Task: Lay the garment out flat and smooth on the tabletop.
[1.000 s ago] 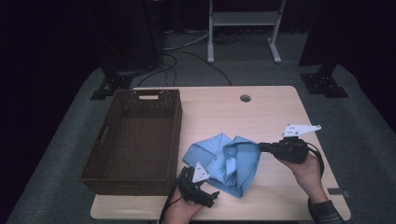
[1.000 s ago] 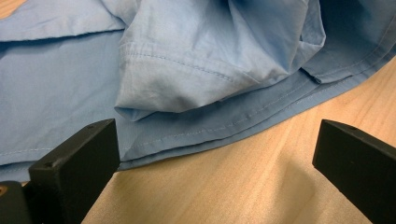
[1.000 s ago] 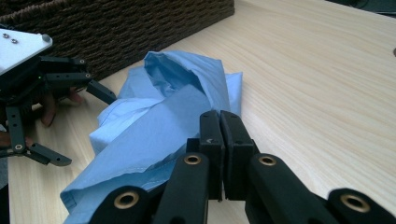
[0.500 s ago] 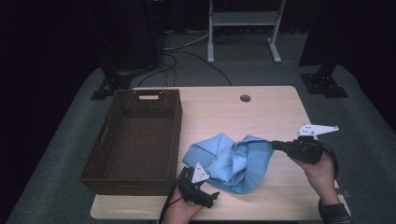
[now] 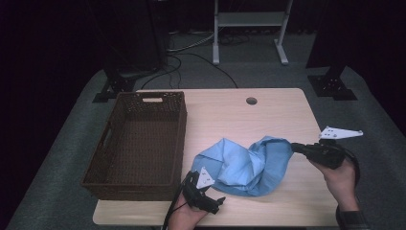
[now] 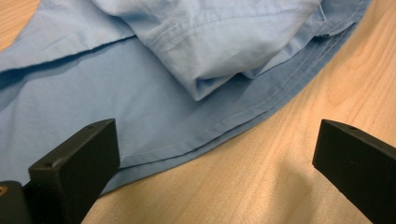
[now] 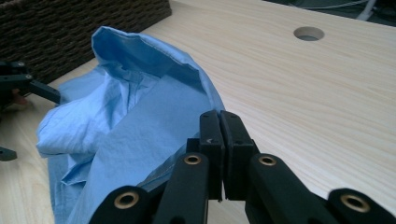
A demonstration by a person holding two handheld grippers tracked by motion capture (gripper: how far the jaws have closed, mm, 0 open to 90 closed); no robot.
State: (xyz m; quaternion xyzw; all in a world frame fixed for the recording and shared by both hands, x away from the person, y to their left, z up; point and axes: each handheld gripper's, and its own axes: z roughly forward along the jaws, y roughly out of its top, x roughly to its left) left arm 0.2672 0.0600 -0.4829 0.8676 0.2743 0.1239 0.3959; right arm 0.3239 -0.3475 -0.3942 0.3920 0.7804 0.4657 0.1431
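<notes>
Blue cloth (image 5: pixel 246 165) lying crumpled on the wooden table (image 5: pixel 268 110), lower middle of the high view, just right of the brown wicker basket (image 5: pixel 139 139), which fills the left half of the tabletop

Right gripper (image 5: pixel 296 148) at the lower right of that view, gripped by a hand (image 5: pixel 341 175) coming up from the bottom edge, grey three-cornered plate (image 5: pixel 341 132) sticking out above it. Jaws pressed flat together, pinching the right edge of the cloth; fabric drawn up into a raised fold from that pinch. Same grip at bottom centre of the right gripper view (image 7: pixel 219 154), the cloth (image 7: pixel 135 121) spreading away to the left of the frame, the basket (image 7: pixel 70 28) across the upper left corner, a round hole in the table (image 7: pixel 308 33) at upper right

Left gripper (image 5: pixel 210 201) at the bottom centre of the high view, held low at the near edge of the table, just beside the lower left edge of the cloth. In the left gripper view, jaws standing wide apart (image 6: pixel 215 163), nothing between the pads; stitched hem of the cloth (image 6: pixel 154 93) running diagonally across the frame, reaching the left jaw, bare wood in front of the right one
</notes>
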